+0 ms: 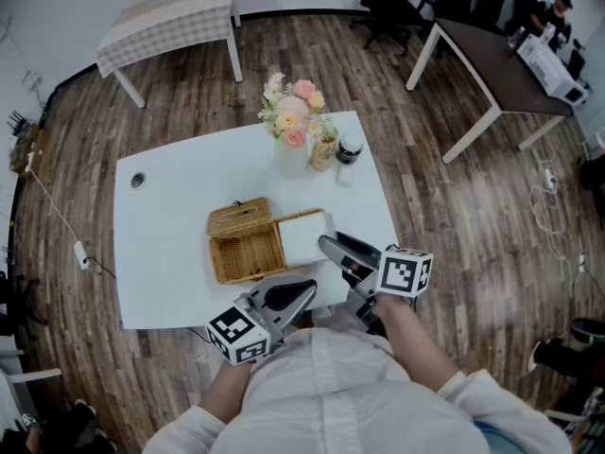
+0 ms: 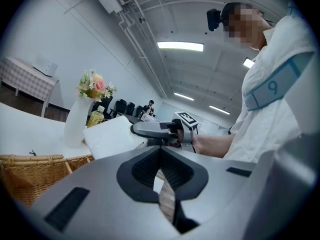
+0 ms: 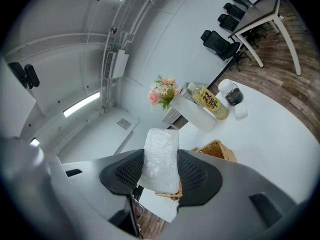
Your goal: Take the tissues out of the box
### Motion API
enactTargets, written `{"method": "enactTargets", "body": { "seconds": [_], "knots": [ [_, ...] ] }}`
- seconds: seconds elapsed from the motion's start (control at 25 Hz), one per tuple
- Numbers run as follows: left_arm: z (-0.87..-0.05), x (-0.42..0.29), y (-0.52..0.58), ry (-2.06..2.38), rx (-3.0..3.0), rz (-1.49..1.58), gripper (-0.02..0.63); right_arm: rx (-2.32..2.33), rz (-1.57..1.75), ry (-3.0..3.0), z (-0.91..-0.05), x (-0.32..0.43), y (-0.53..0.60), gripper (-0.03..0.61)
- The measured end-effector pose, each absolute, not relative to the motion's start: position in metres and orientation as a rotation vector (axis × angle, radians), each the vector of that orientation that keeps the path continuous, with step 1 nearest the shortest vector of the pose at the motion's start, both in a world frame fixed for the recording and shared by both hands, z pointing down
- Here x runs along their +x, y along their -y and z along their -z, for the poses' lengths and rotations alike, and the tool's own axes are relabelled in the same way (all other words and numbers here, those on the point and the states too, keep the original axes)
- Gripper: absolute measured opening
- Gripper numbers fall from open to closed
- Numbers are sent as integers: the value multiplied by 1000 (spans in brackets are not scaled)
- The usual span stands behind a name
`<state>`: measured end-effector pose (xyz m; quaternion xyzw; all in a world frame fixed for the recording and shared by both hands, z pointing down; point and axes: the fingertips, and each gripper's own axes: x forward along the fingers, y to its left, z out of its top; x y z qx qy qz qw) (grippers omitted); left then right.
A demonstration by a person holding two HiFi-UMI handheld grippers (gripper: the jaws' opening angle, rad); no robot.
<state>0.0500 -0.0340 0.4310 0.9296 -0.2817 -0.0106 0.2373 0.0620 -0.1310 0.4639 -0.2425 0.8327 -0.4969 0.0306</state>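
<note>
The main part of the job is looking done: the right gripper [image 3: 159, 170] is clamping a plastic-wrapped tissue pack [image 1: 301, 236] between its pads, the jaws standing wide apart because the pack is filling the space between them and pressing on both sides. The pack is sitting clear of the wicker box [image 1: 249, 273], hanging just beside the box's right wall and above the white table [image 1: 170, 253] rather than resting on it, as the left gripper view is showing it raised higher than the basket rim. The box's lid [image 1: 238, 218] is lying folded open at the far side. From the head view the inside of the box is appearing empty, though the weave and the steep angle are making it hard to be sure nothing thin is lying on the bottom. The left gripper [image 1: 304, 291] is hovering near the table's front edge, a little short of the box, with its jaws drawn together and nothing between them; it is touching neither box nor pack. What is remaining, by my reading, is only to carry the pack away from the box and set it down on a bare stretch of table, then let go.
</note>
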Motion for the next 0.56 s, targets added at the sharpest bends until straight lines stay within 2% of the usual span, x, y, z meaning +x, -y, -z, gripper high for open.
{"method": "enactTargets", "body": {
  "seconds": [0.56],
  "knots": [
    [-431,48,39,770,2551,30,2,-717,1519,-2577,-458,51,135,224]
  ]
}}
